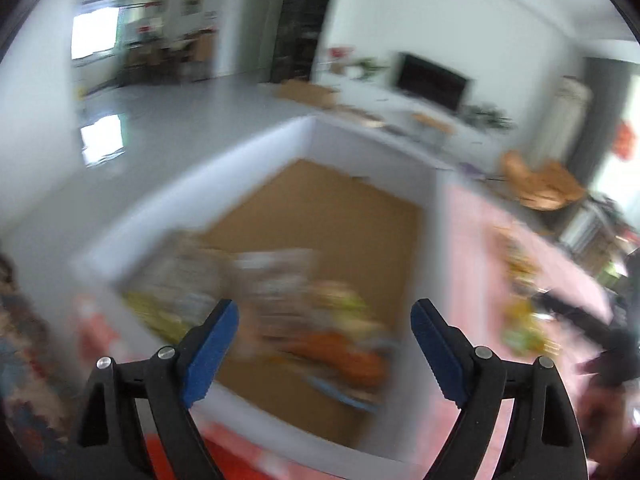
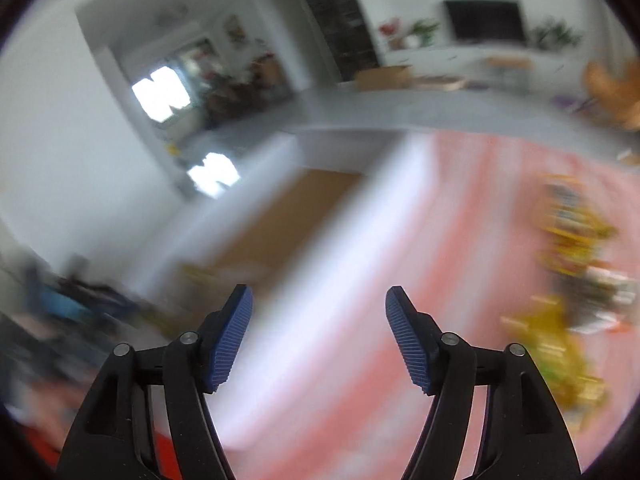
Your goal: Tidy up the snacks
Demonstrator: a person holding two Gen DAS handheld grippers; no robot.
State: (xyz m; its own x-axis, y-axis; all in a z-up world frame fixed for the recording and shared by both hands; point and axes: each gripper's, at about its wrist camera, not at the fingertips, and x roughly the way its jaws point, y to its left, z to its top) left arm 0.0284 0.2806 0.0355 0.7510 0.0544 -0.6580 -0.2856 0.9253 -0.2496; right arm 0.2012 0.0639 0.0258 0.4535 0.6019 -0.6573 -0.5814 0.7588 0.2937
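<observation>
Showing heavy motion blur in both views, so wrappers staying unreadable. Starting at the far left of the left wrist view: lying beside the white box [image 1: 188,216], a patch of red and dark patterned fabric [image 1: 24,344], too smeared to identify. Sitting inside the box on its brown cardboard floor [image 1: 320,216], toward the near-left corner, a heap of snack packets [image 1: 280,312] in yellow, green, white and orange, overlapping one another. Hovering above that heap, the left gripper [image 1: 324,316], blue pads [image 1: 208,352] standing wide apart with nothing between them and touching nothing. Spreading to the right of the box, a pink striped cloth [image 1: 472,240], carrying a second scatter of loose snacks [image 1: 520,320] near its right edge, well apart from the box. Crossing the lower right, something dark, too blurred to name. Moving to the right wrist view: showing the box's white wall running diagonally through the middle, brown floor on its left, pink cloth on its right. Hanging above that wall and cloth, the right gripper [image 2: 318,312], pads likewise parted and empty. Lying at the far right on the cloth, the loose yellow and green snacks, clear of the fingers. Standing far behind, a dark television [image 2: 486,20] on a white low cabinet.
</observation>
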